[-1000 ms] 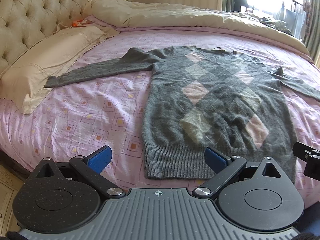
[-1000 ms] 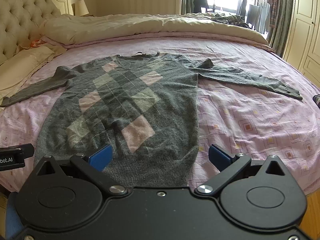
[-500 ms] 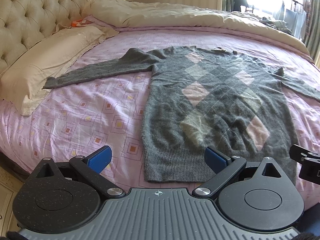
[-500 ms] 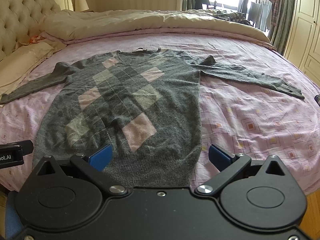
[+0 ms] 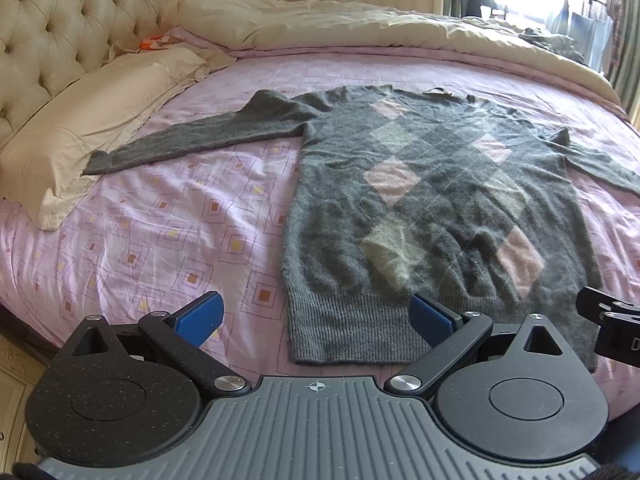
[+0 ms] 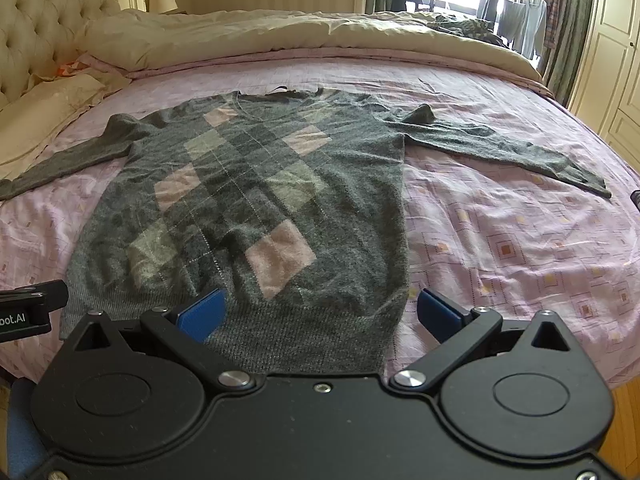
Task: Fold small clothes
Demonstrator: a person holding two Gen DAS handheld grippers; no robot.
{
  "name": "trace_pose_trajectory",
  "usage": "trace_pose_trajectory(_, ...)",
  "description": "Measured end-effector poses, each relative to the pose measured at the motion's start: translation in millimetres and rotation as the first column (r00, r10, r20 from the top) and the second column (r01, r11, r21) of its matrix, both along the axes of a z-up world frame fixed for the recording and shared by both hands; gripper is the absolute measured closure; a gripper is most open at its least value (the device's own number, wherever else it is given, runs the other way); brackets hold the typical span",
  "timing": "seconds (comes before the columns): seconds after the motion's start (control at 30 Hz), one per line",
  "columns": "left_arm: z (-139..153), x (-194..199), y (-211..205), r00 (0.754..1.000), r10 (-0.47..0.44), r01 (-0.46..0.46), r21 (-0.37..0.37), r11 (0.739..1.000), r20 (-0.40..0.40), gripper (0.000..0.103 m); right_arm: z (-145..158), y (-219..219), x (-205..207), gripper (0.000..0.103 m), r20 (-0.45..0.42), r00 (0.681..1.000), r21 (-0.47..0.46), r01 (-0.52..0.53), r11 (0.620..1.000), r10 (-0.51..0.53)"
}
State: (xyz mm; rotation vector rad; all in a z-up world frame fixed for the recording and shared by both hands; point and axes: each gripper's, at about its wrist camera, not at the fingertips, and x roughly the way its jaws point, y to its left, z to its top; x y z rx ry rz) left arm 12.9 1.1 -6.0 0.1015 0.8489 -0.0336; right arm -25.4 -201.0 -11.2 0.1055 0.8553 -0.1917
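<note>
A grey sweater point(image 5: 420, 208) point(image 6: 256, 200) with pink and pale diamond patches lies flat, front up, on the pink bed sheet, both sleeves spread sideways. Its ribbed hem point(image 5: 352, 332) points toward me. My left gripper point(image 5: 316, 316) hangs open above the hem's left corner, holding nothing. Over the hem's right corner my right gripper point(image 6: 320, 312) is open and holds nothing. The left sleeve point(image 5: 192, 144) reaches toward the pillow; the right sleeve point(image 6: 504, 148) stretches to the right. Each gripper's edge shows in the other's view.
A beige pillow point(image 5: 92, 128) and a tufted headboard point(image 5: 68, 28) stand at the left. A bunched beige duvet point(image 6: 304, 40) lies across the far side of the bed. Wooden floor point(image 6: 624, 420) shows past the bed's near right edge; wardrobe doors point(image 6: 616, 64) stand at the right.
Both grippers have crept forward toward the sweater's hem, so it looks a little closer and higher in both views. Both stay open; the sweater has not moved.
</note>
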Motion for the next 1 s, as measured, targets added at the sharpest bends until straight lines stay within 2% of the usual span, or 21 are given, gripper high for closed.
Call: trace_pose_trajectory(1.0, -4.8, 9.1, 4.5, 0.999, 0.02, -0.02, -0.003, 1.0, -0.027, 0.002, -2.8, 9.3, 11.5, 0.001, -0.013, 1.0, 0.015, -0.026, 1.0, 0.026)
